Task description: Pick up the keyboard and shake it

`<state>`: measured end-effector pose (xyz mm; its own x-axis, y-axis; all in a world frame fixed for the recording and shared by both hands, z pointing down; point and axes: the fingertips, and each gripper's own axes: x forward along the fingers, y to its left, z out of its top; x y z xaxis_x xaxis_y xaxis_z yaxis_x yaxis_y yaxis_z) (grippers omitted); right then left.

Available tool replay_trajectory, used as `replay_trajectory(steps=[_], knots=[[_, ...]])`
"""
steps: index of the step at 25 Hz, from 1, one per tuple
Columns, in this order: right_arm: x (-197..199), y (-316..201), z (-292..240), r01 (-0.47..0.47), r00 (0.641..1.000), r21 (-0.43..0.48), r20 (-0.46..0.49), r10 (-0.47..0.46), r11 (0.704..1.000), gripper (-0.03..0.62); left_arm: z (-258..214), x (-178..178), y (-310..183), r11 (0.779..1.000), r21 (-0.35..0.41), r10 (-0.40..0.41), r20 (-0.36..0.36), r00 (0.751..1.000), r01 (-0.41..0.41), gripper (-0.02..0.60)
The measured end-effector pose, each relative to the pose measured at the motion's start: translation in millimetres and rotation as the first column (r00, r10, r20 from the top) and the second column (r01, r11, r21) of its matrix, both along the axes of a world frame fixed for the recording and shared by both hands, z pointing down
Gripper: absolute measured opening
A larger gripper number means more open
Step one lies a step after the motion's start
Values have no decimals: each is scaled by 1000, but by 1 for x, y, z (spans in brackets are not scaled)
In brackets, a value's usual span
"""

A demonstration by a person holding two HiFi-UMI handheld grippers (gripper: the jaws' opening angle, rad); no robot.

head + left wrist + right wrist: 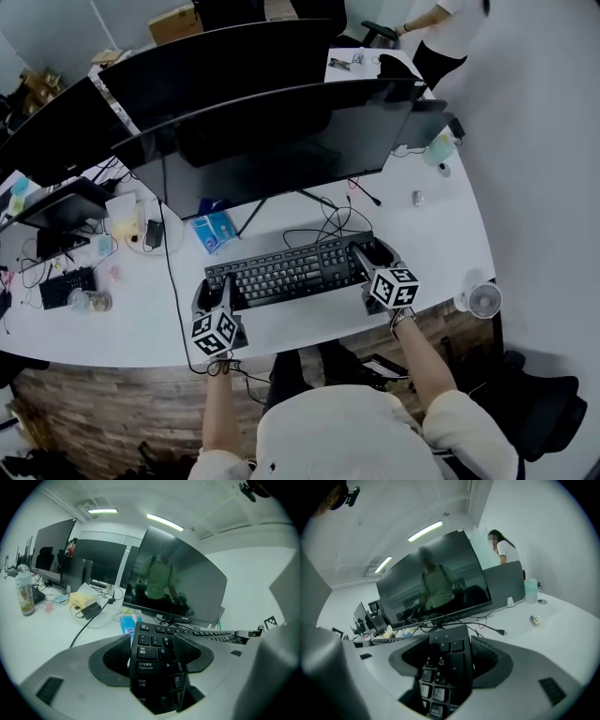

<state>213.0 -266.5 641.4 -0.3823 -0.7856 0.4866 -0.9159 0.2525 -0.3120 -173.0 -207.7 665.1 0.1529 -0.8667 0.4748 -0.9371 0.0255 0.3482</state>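
A black keyboard (291, 270) lies crosswise near the front of the white desk (441, 239), in front of the big monitor. My left gripper (214, 292) is shut on its left end, and in the left gripper view the Tab and Caps Lock end of the keyboard (151, 667) fills the gap between the dark pads (115, 658). My right gripper (371, 259) is shut on the right end, where the number-pad end of the keyboard (443, 667) sits between its pads (487, 660). I cannot tell whether the keyboard touches the desk.
Two large dark monitors (272, 131) stand right behind the keyboard, with black cables (328, 225) and a blue packet (211, 230) under them. A small fan (483, 300) stands at the desk's right front edge. Another keyboard (66, 286) lies far left. A person (448, 28) stands at the back right.
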Motion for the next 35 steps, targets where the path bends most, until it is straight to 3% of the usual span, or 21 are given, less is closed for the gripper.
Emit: replay_trajectory(steps=[7, 19, 35], knots=[[3, 18, 51, 2, 1000, -87, -6, -2, 996, 267, 48, 4, 21, 996, -88, 1, -8, 1000, -2, 281], [8, 42, 116, 8, 999, -241, -46, -19, 970, 275, 117, 9, 54, 970, -245, -12, -48, 999, 0, 281], [13, 46, 149, 9, 999, -304, -27, -18, 953, 279, 136, 13, 54, 958, -285, 27, -46, 999, -39, 281]])
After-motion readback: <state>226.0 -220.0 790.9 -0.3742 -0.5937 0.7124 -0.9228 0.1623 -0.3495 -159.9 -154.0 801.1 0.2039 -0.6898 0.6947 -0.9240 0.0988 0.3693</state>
